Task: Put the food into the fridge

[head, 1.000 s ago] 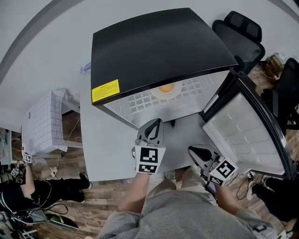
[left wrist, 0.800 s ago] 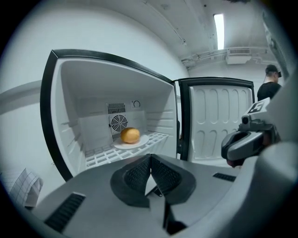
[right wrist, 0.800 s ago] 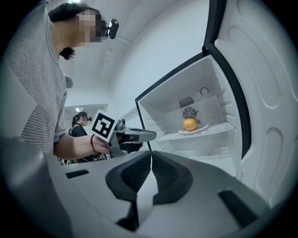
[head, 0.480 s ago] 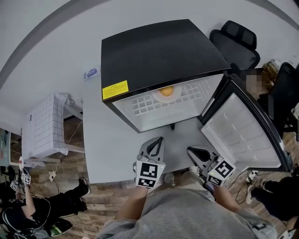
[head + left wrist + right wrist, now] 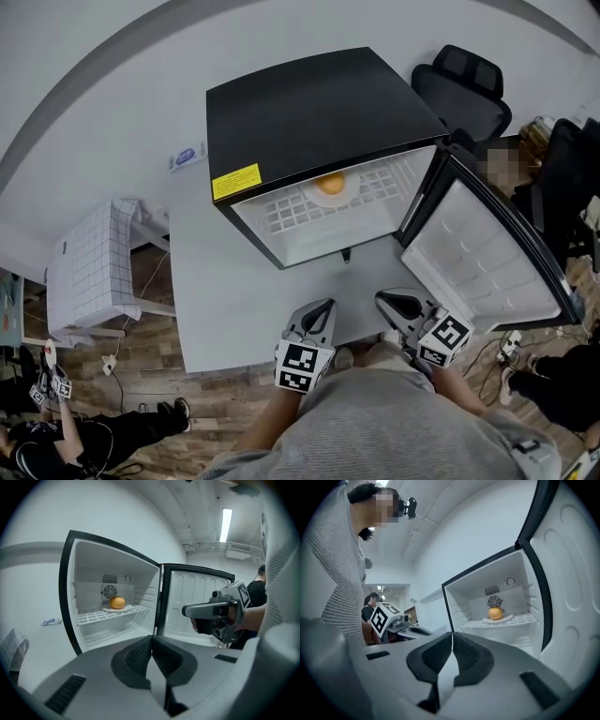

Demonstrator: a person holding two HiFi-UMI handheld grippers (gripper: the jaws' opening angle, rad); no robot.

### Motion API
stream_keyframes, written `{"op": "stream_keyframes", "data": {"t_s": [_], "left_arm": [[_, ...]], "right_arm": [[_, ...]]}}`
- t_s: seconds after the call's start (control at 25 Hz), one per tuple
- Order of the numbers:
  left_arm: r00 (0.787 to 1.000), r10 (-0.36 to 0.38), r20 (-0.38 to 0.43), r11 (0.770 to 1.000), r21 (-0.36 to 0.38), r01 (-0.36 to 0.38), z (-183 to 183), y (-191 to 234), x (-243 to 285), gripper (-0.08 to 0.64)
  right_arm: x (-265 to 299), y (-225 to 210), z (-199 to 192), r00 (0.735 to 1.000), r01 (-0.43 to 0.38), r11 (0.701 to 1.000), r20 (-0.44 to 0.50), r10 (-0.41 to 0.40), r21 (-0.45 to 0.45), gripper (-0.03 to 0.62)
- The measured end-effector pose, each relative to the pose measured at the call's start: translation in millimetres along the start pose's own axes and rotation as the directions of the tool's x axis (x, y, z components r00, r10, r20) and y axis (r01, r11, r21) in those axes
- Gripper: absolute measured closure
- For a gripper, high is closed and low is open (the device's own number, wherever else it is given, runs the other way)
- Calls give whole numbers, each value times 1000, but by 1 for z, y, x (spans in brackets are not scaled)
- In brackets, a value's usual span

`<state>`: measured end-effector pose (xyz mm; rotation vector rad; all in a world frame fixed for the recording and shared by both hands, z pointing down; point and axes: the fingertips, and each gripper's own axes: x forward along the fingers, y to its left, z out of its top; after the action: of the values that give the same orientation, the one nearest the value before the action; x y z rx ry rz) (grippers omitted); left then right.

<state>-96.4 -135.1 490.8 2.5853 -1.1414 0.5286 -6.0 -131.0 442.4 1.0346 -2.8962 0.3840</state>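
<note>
A small black fridge stands open on the white table, its door swung out to the right. An orange fruit lies on a white plate on the wire shelf inside; the fruit shows in the left gripper view and also in the right gripper view. My left gripper is shut and empty near the table's front edge, well back from the fridge. My right gripper is beside it, shut and empty, in front of the door.
A black office chair stands behind the fridge at the right. A white checked box sits left of the table. A small blue and white item lies on the table beside the fridge. Another person is at the lower left.
Both grippers have drawn back from the fridge toward the table's front edge, the left one farthest. The fruit and the door stay where they were.
</note>
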Motion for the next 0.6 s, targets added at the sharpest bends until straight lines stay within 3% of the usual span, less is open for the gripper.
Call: {"op": "stream_keyframes", "data": {"t_s": [0.6], "left_arm": [[990, -17, 140, 1000, -9, 19, 27, -10, -7, 548]], "right_arm": [[4, 26, 12, 1000, -27, 996, -3, 27, -84, 580]]}}
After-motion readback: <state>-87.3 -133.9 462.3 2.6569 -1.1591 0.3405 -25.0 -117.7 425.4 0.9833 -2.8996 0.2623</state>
